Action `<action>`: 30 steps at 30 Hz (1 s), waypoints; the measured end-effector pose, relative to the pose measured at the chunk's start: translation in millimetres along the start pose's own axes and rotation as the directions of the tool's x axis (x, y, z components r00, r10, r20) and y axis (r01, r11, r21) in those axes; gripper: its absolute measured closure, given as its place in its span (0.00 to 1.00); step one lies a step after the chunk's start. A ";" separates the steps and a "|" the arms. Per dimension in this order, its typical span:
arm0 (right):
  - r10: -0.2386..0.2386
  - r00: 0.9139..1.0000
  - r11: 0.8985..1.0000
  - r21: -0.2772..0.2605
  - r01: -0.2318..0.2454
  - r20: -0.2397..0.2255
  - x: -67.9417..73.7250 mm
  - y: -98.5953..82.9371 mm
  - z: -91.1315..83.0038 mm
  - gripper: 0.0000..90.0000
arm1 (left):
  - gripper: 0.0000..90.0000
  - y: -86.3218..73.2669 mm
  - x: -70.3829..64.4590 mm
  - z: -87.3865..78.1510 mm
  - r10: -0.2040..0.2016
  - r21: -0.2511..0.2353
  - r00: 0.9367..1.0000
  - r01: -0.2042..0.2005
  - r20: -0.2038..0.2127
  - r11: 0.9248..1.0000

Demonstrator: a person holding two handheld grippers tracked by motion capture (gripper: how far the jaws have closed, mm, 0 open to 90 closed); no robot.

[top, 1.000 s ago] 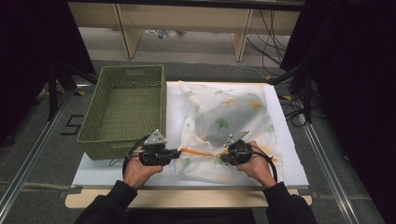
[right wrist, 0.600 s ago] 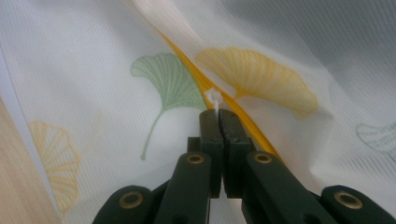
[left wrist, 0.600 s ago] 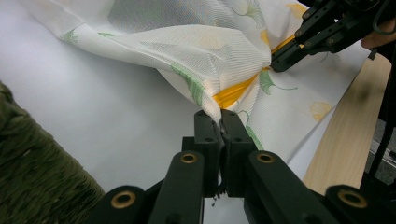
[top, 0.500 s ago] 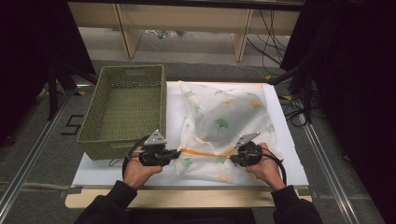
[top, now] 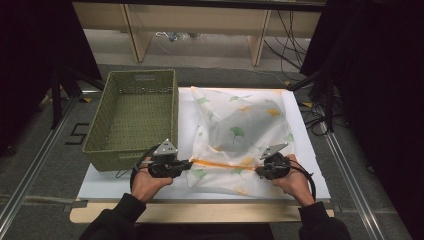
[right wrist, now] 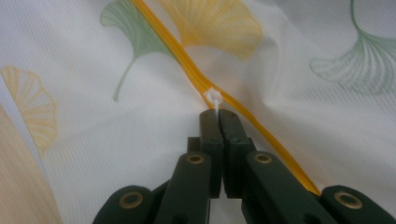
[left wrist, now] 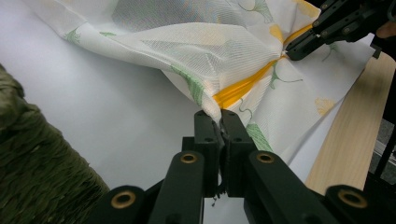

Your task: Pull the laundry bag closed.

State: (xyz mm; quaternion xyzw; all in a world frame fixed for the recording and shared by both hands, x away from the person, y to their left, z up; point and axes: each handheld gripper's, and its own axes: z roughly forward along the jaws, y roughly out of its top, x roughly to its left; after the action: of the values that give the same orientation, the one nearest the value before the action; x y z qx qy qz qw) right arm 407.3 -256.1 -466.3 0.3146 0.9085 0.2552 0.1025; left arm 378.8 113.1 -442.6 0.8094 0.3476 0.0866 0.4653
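Currently the left gripper is clamped on the corner of the mesh bag, at the end of the orange zipper. The right gripper is closed on the white zipper pull directly ahead of its tips. The zipper's long axis runs straight from one gripper to the other, so a slide of the pull travels along that line toward or away from the left gripper. The high view shows the bag flat on the white board beside the green basket; the right gripper view resolves the pull itself.
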 end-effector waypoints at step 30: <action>0.113 0.986 0.993 0.002 -0.114 0.123 -30.5 -64.9 -40.2 1.00 | 0.96 -3.9 2.9 -1.2 0.005 0.022 1.000 -0.005 -0.007 1.000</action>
State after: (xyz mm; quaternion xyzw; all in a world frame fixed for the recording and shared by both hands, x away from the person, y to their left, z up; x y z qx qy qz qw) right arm 383.5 -334.8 -465.8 0.3814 0.8822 0.2368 0.1420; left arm 378.5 117.0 -445.6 0.8150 0.3481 0.0869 0.4550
